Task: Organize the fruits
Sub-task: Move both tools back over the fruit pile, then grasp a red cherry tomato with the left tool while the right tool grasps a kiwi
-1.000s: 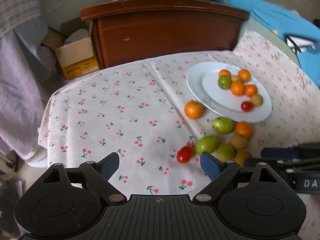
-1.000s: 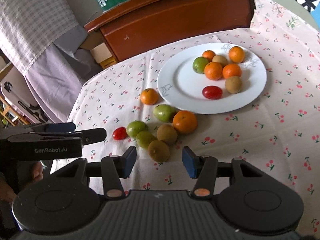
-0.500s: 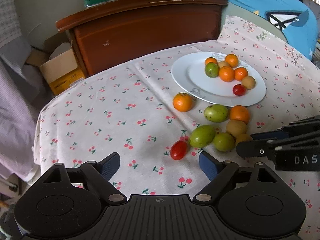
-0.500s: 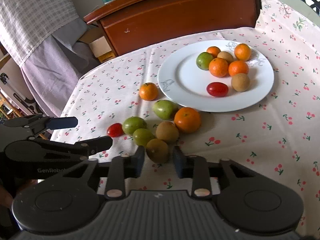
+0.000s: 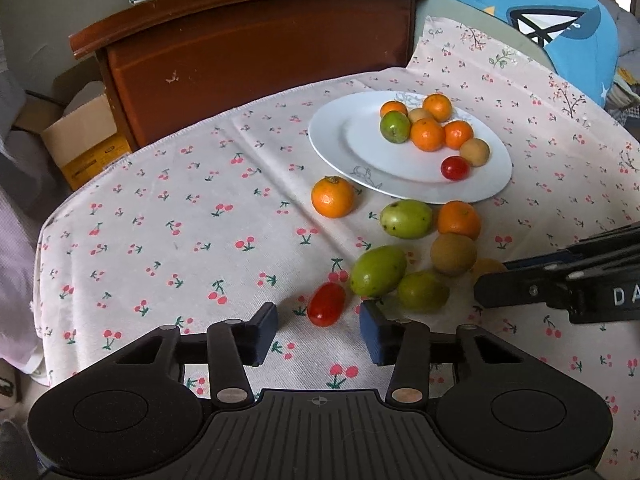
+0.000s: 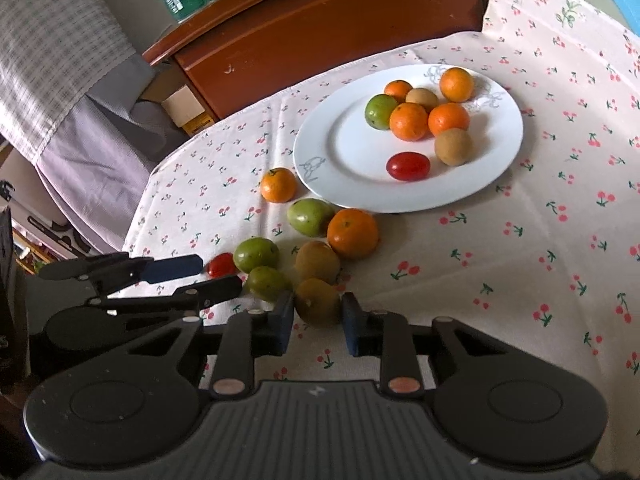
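The white plate (image 6: 320,148) sits in the upper right of the right wrist view, already carrying oranges, a green fruit, two brown ones and a red tomato, so it looks like the collecting spot. The rest of the fruit lies loose on the cherry-print worktop (image 5: 160,208) just below the plate's near rim, bunched closely enough that several pieces touch.

The right hand-held gripper (image 6: 318,320) is low at the near edge of that bunch, its blue pads narrowed around the brown fruit (image 6: 318,300). The pads sit right at its sides, apparently pinching it, while it rests on the cloth. Taking the nearest piece probably keeps the fingers from knocking the neighbours.

The left hand-held gripper (image 5: 318,330) is about half open and holds nothing. The small red tomato (image 5: 326,304) lies just ahead of the gap between its pads, at the left end of the cluster, with a green fruit (image 5: 378,270) beside it. I judge it is lining up for the tomato, an easy outlier to reach.
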`<action>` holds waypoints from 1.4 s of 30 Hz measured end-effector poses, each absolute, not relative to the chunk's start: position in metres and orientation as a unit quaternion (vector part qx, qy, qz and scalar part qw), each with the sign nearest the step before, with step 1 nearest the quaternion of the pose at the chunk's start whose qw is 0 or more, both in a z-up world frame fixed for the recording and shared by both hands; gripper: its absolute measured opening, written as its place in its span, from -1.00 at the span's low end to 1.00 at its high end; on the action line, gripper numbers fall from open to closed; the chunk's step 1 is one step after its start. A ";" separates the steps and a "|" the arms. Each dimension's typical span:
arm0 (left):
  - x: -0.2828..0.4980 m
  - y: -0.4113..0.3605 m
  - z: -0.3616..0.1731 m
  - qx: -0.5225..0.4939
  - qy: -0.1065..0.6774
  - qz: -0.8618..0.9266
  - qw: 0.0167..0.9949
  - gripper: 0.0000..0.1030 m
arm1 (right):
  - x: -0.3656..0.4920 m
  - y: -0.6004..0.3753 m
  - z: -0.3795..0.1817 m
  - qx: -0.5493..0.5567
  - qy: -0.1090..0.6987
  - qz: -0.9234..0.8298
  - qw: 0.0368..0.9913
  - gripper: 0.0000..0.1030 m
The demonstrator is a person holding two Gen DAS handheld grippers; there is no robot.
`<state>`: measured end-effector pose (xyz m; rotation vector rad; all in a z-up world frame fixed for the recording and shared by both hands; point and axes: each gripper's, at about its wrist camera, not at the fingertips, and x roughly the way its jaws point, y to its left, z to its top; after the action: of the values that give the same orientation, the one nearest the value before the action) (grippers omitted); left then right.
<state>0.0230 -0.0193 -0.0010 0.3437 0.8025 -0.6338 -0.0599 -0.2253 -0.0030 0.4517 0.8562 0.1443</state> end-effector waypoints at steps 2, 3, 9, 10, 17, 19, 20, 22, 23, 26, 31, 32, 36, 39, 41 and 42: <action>0.025 -0.020 -0.001 0.161 0.381 -0.301 0.859 -0.16 | -0.060 -0.223 -0.003 0.213 0.412 0.070 0.883 -0.43; 0.025 -0.021 -0.001 0.160 0.380 -0.302 0.859 -0.17 | -0.060 -0.223 -0.003 0.212 0.412 0.072 0.883 -0.43; 0.022 -0.025 -0.001 0.161 0.379 -0.315 0.855 -0.42 | -0.061 -0.222 -0.006 0.214 0.417 0.074 0.880 -0.43; 0.021 -0.026 -0.002 0.163 0.378 -0.316 0.855 -0.44 | -0.061 -0.222 -0.006 0.213 0.417 0.074 0.880 -0.43; 0.017 -0.029 -0.001 0.163 0.380 -0.327 0.850 -0.69 | -0.060 -0.221 -0.006 0.208 0.416 0.075 0.882 -0.46; 0.015 -0.030 0.000 0.168 0.381 -0.324 0.850 -0.69 | -0.060 -0.221 -0.006 0.206 0.416 0.076 0.883 -0.47; 0.014 -0.031 0.000 0.171 0.381 -0.322 0.850 -0.69 | -0.061 -0.220 -0.006 0.205 0.415 0.076 0.883 -0.47; 0.013 -0.030 0.002 0.171 0.384 -0.317 0.850 -0.69 | -0.061 -0.220 -0.006 0.204 0.415 0.076 0.883 -0.47; 0.013 -0.029 0.003 0.168 0.385 -0.315 0.851 -0.69 | -0.061 -0.220 -0.005 0.205 0.415 0.077 0.883 -0.48; 0.013 -0.025 0.010 0.152 0.383 -0.316 0.855 -0.69 | -0.062 -0.221 -0.004 0.208 0.414 0.080 0.883 -0.48; 0.012 -0.027 0.019 0.139 0.375 -0.317 0.860 -0.69 | -0.063 -0.221 0.004 0.209 0.401 0.089 0.887 -0.48; 0.012 -0.028 0.020 0.139 0.375 -0.316 0.860 -0.69 | -0.064 -0.220 0.005 0.209 0.399 0.090 0.888 -0.48; 0.014 -0.029 0.023 0.128 0.376 -0.314 0.862 -0.69 | -0.064 -0.222 0.008 0.211 0.392 0.088 0.891 -0.48; 0.015 -0.028 0.028 0.112 0.375 -0.312 0.866 -0.69 | -0.064 -0.226 0.012 0.218 0.386 0.085 0.892 -0.48; 0.016 -0.028 0.033 0.104 0.371 -0.308 0.870 -0.69 | -0.064 -0.229 0.016 0.223 0.378 0.083 0.895 -0.48; 0.016 -0.029 0.035 0.100 0.368 -0.307 0.872 -0.69 | -0.064 -0.231 0.018 0.225 0.375 0.082 0.896 -0.48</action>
<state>0.0163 -0.0288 0.0355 0.2098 0.7692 -0.6415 -0.0635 -0.2309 0.0182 0.4670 0.7766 0.1707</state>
